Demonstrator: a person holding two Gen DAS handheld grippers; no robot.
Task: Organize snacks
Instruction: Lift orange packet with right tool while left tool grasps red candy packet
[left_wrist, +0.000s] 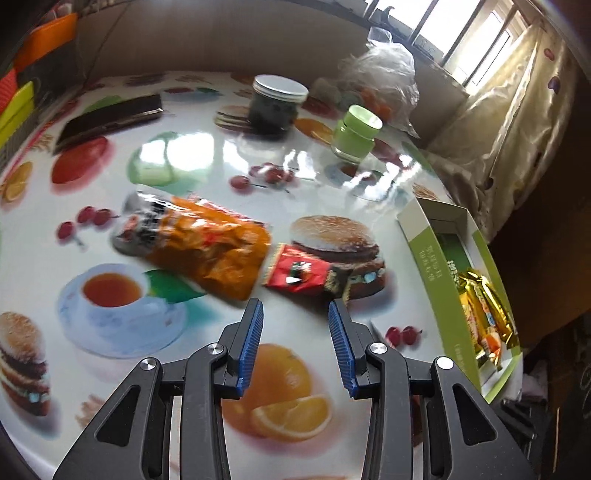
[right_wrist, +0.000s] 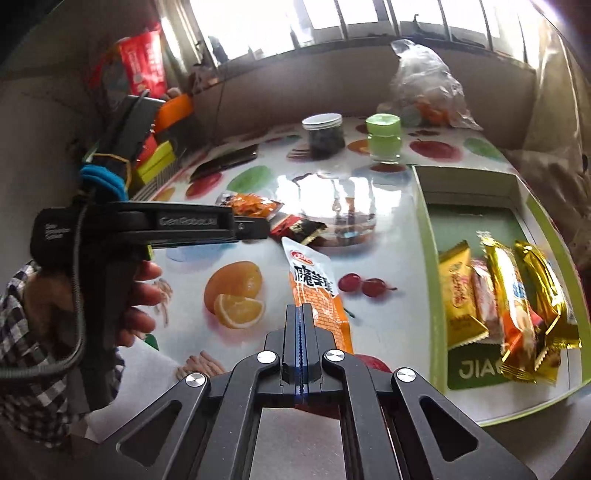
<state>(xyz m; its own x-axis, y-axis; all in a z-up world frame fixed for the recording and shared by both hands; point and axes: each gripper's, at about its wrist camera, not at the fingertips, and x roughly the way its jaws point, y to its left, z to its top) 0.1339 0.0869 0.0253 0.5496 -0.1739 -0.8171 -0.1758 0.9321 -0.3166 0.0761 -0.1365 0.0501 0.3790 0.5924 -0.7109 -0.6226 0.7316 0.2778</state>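
Observation:
My right gripper (right_wrist: 300, 308) is shut on the edge of an orange-and-white sachet (right_wrist: 314, 288), held just above the table beside the green box (right_wrist: 428, 258). Several gold and yellow snack packs (right_wrist: 509, 295) lie in that box. My left gripper (left_wrist: 295, 317) is open with nothing between its fingers, just short of a red packet (left_wrist: 299, 277) and an orange snack bag (left_wrist: 207, 251). The box (left_wrist: 424, 251) and its gold packs (left_wrist: 487, 314) are to its right. In the right wrist view a hand holds the left gripper (right_wrist: 264, 229), its tips near the red packet (right_wrist: 295, 229).
A fruit-print tablecloth (left_wrist: 332, 177) covers the table. At the back stand a dark jar with a white lid (left_wrist: 275, 107), a green jar (left_wrist: 354, 133) and a clear plastic bag (left_wrist: 384, 81). A dark flat box (left_wrist: 107, 118) lies back left. A curtain hangs right.

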